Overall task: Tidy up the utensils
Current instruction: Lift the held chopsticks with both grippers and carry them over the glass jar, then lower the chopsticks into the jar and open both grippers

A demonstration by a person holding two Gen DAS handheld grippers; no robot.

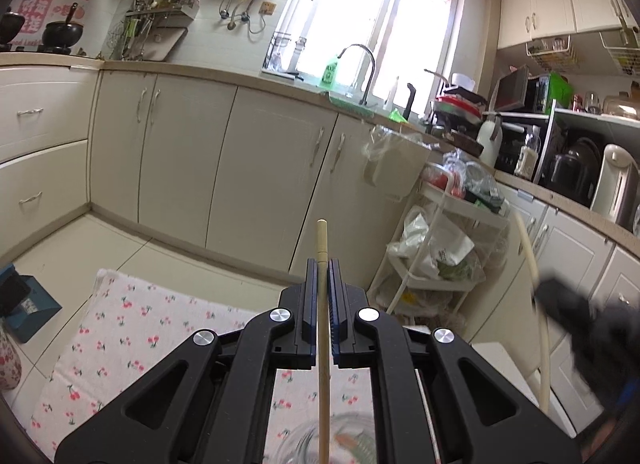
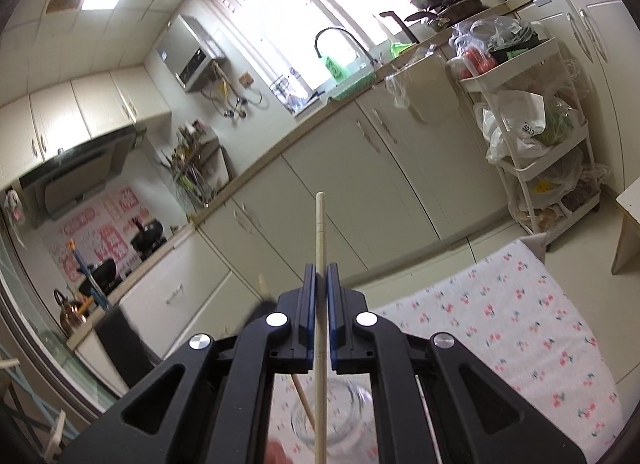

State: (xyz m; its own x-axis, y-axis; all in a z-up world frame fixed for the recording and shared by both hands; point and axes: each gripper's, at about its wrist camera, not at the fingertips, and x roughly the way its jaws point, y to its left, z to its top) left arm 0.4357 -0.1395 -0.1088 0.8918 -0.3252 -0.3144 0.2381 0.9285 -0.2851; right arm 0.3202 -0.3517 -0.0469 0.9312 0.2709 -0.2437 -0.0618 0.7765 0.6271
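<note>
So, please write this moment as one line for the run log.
left gripper: shut on chopstick | right gripper: shut on second chopstick | glass jar: below both, on cherry-print cloth | step: lowering into jar likely

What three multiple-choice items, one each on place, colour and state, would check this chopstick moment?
1. Where is the glass jar?
A. On the cherry-print cloth, below the grippers
B. On the counter by the sink
C. On the white trolley

2. What colour are the finger pads of the left gripper?
A. Red
B. Blue
C. Yellow

3. What is the state of the right gripper?
A. Wide open, holding nothing
B. Shut on a spoon
C. Shut on a chopstick

Key:
1. A, the jar's mouth shows under the fingers with the cherry-print cloth around it.
2. B, blue strips line the inner faces of the black fingers.
3. C, the right chopstick runs up between the nearly closed pads; the left chopstick is held likewise.
</note>
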